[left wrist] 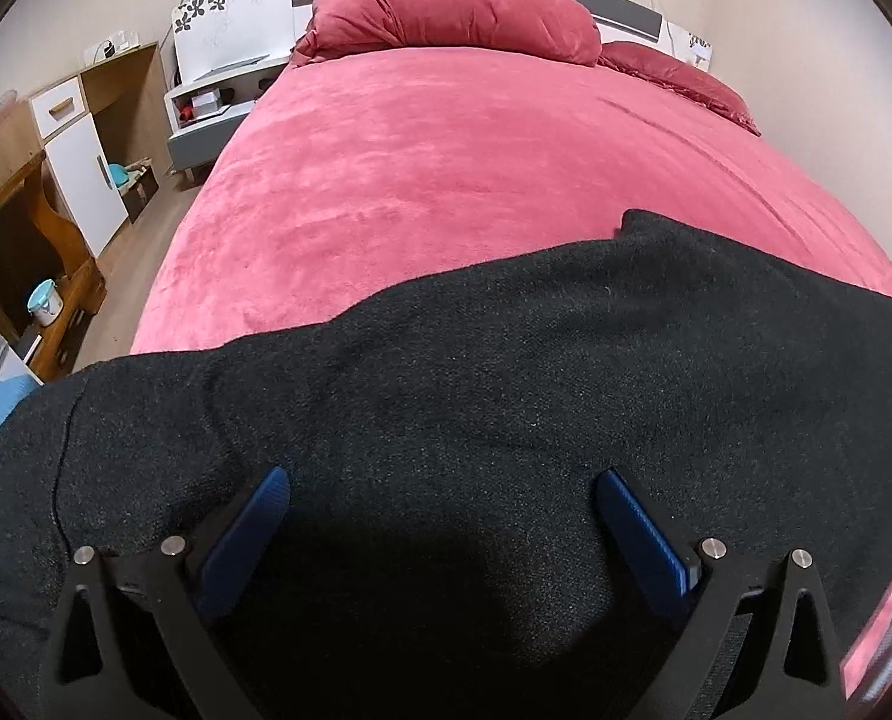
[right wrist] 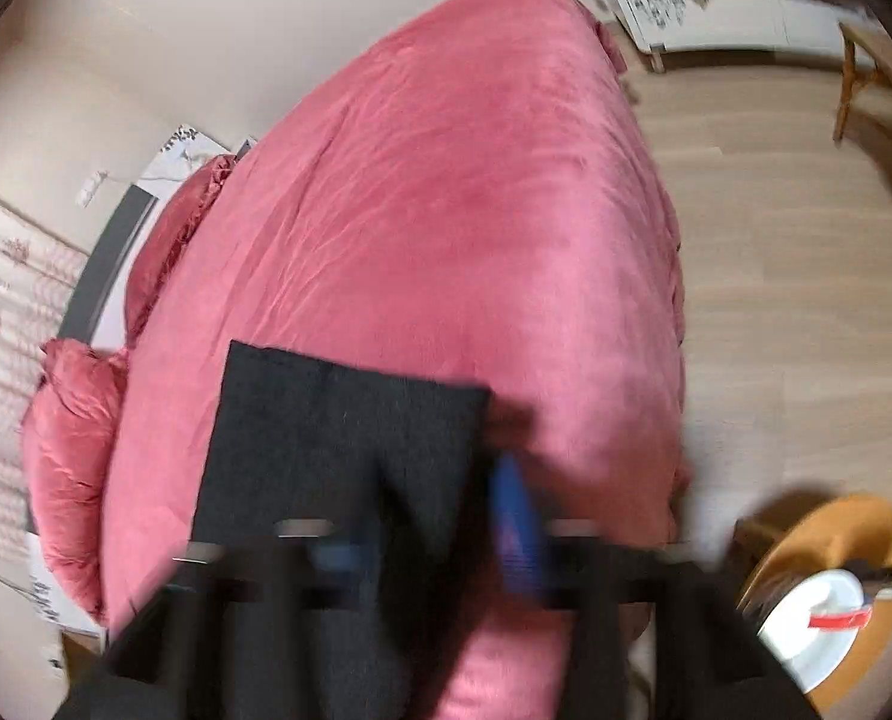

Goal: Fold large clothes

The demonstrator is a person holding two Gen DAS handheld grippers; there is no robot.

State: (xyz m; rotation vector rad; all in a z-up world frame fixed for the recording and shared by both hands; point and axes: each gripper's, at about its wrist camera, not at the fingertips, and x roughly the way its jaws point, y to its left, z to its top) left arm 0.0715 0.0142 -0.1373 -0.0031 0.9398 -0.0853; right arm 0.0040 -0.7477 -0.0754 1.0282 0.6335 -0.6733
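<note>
One black knitted garment (left wrist: 505, 372) is recorded, spread flat across the foot end of one bed (left wrist: 446, 168) covered in pink plush. Two red pillows are counted at the head of the bed: a large one (left wrist: 451, 6) and a flatter one (left wrist: 679, 81) beside it. A white-and-grey nightstand (left wrist: 206, 114) stands beside the bed, with a wood-and-white cabinet (left wrist: 80, 144) further along the wall. The floor (right wrist: 793, 252) is of light wood.

The left tool (left wrist: 443, 480) is held over the garment with its blue fingers (left wrist: 254, 528) set wide apart. The right tool (right wrist: 422, 510) is heavily blurred; a dark squared portion of the garment (right wrist: 338, 444) lies before it, but whether the tool is clamped on it cannot be told.
</note>
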